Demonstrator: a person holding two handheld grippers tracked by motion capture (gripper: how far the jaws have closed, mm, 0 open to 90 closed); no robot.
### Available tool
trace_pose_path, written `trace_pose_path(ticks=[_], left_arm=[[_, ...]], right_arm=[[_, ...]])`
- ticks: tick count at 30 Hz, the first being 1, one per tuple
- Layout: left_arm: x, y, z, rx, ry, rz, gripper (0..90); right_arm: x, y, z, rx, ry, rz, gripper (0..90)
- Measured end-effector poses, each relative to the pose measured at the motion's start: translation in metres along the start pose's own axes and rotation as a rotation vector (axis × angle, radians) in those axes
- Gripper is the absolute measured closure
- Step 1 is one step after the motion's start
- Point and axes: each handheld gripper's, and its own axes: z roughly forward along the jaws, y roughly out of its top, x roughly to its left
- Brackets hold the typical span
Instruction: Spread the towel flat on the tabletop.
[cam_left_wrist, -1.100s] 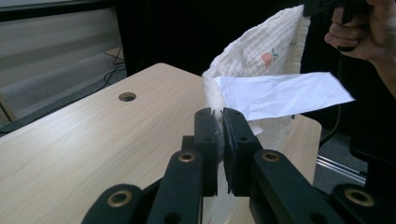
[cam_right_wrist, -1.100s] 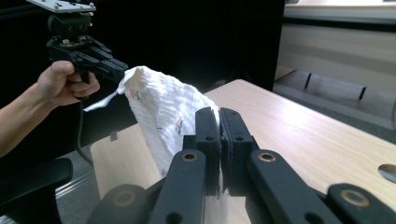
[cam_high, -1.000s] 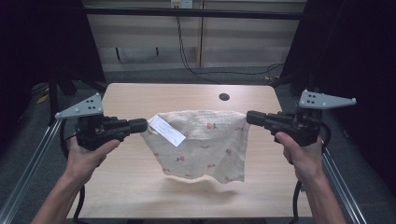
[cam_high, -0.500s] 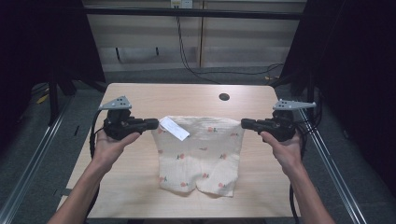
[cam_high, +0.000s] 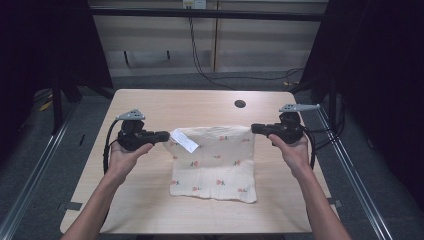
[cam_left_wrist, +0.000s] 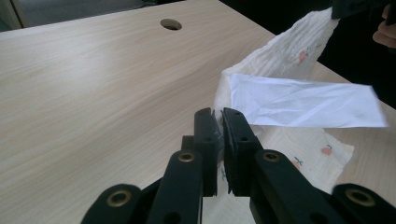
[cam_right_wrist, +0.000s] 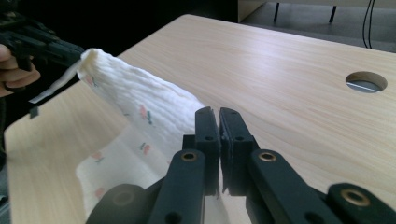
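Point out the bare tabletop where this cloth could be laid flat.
Bare wood lies beyond the cloth, between its top edge and the cable hole, and along the near table edge. The middle is crowded: left claw, right claw.

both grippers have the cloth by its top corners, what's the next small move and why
Probably lower both hands a little further and lay the top edge flat. The left gripper and right gripper each pinch a top corner of the cloth, whose lower part already rests on the table, while the held edge looks raised in both gripper views.
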Motion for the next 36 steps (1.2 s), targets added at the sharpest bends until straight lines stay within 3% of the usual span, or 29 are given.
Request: trace_pose_path(ticks=[1, 3, 6, 10, 14, 17, 20, 26, 31, 36], left_arm=[[0.004, 0.0, 0.004, 0.003, 0.01, 0.009, 84.6], [0.009, -0.001, 0.01, 0.002, 0.005, -0.006, 84.5], [0.015, -0.001, 0.017, -0.002, 0.017, -0.021, 84.1], [0.02, -0.004, 0.029, 0.003, 0.026, -0.042, 79.5], [0.02, -0.005, 0.028, -0.008, 0.04, -0.029, 66.4], [0.023, -0.008, 0.021, -0.013, 0.056, -0.04, 63.7], [0.026, -0.014, 0.015, -0.01, 0.069, -0.056, 62.6], [0.026, -0.023, 0.01, 0.013, 0.063, -0.05, 61.6], [0.016, -0.037, 0.006, 0.038, 0.044, -0.038, 63.6], [0.002, -0.051, 0.006, 0.099, 0.002, -0.004, 69.1]], right_arm=[[-0.004, -0.003, 0.007, -0.002, 0.002, -0.002, 87.1], [-0.007, -0.004, 0.014, 0.009, -0.031, -0.008, 87.1], [-0.013, -0.005, 0.022, 0.014, -0.031, 0.003, 87.1], [-0.027, -0.007, 0.036, 0.032, -0.075, 0.023, 86.5], [-0.035, -0.01, 0.041, 0.05, -0.135, 0.049, 68.2], [-0.036, -0.013, 0.038, 0.047, -0.148, 0.046, 65.9], [-0.035, -0.015, 0.034, 0.047, -0.158, 0.049, 63.3], [-0.028, -0.019, 0.027, 0.067, -0.143, 0.025, 60.6], [-0.016, -0.031, 0.021, 0.083, -0.107, 0.005, 61.1], [0.0, -0.054, 0.013, 0.162, -0.088, -0.036, 61.6]])
